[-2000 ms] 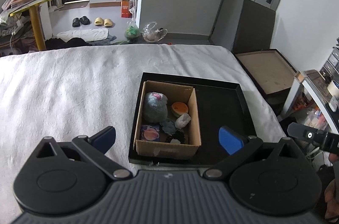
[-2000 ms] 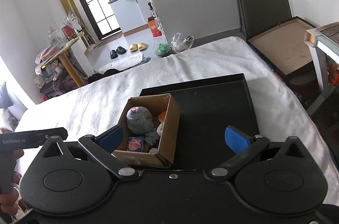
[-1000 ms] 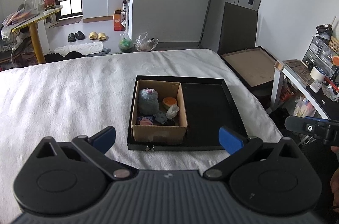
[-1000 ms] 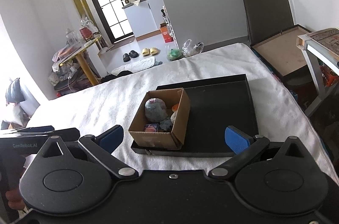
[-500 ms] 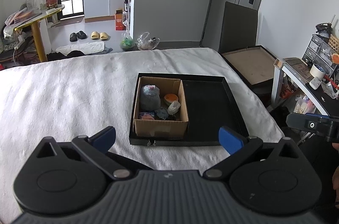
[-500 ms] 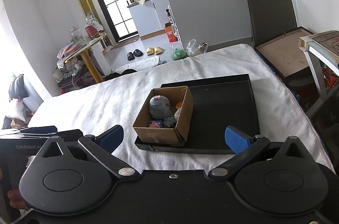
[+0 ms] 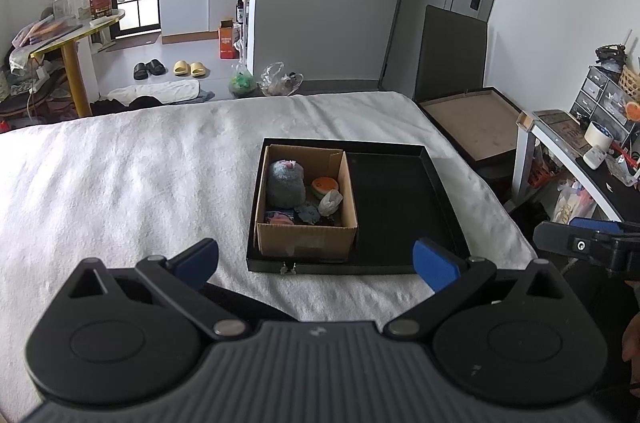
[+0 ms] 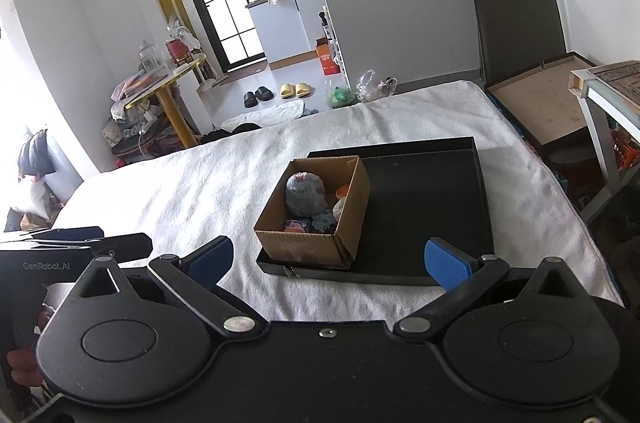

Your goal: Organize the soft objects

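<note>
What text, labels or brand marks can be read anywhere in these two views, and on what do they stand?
"GenRobot.AI": white lettering on the black body of the left gripper, seen at the left edge of the right wrist view.
Orange carton on the far floor: carries print, too small to read.
Red label on the jar on the yellow table: blurred, unreadable.
Cardboard box in the black tray: no legible print.

Matt brown cardboard box [image 7: 306,237] sits in a smooth black tray [image 7: 394,199]. At the box's 11 o'clock, a fuzzy grey plush [image 7: 285,183]. White terry-like cloth [image 7: 120,183] covers the bed.
</note>
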`<state>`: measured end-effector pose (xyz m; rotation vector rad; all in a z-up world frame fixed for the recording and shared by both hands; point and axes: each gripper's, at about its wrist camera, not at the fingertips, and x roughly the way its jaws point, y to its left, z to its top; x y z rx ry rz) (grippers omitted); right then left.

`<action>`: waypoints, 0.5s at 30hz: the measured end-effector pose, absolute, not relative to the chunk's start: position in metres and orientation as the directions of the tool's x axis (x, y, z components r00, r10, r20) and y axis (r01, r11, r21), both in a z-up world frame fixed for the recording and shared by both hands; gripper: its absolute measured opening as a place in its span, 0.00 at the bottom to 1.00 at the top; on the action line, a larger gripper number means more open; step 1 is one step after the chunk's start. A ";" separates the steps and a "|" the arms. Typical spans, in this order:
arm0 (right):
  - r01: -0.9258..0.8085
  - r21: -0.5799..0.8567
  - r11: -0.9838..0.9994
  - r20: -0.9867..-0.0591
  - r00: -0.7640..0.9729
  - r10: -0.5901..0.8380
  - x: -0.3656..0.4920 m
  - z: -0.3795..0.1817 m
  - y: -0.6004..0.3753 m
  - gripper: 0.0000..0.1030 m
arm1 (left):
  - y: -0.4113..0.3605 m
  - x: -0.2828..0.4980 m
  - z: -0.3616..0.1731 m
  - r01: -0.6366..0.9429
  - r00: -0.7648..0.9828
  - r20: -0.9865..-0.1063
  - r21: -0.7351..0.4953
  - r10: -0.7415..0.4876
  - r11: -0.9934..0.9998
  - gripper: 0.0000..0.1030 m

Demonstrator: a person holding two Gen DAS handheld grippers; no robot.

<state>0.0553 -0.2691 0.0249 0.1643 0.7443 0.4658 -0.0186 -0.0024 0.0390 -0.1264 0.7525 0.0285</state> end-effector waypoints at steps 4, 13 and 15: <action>-0.346 0.302 0.888 -0.617 0.640 0.459 0.055 0.025 -0.268 1.00 | -0.003 -0.019 0.040 -0.067 0.729 -0.684 -0.101 -0.021 0.993 1.00; -0.335 0.303 0.892 -0.621 0.640 0.452 0.055 0.022 -0.268 1.00 | -0.003 -0.019 0.039 -0.065 0.729 -0.684 -0.101 -0.022 0.993 1.00; -0.334 0.303 0.892 -0.621 0.641 0.451 0.055 0.022 -0.268 1.00 | -0.003 -0.019 0.039 -0.064 0.729 -0.684 -0.103 -0.024 0.993 1.00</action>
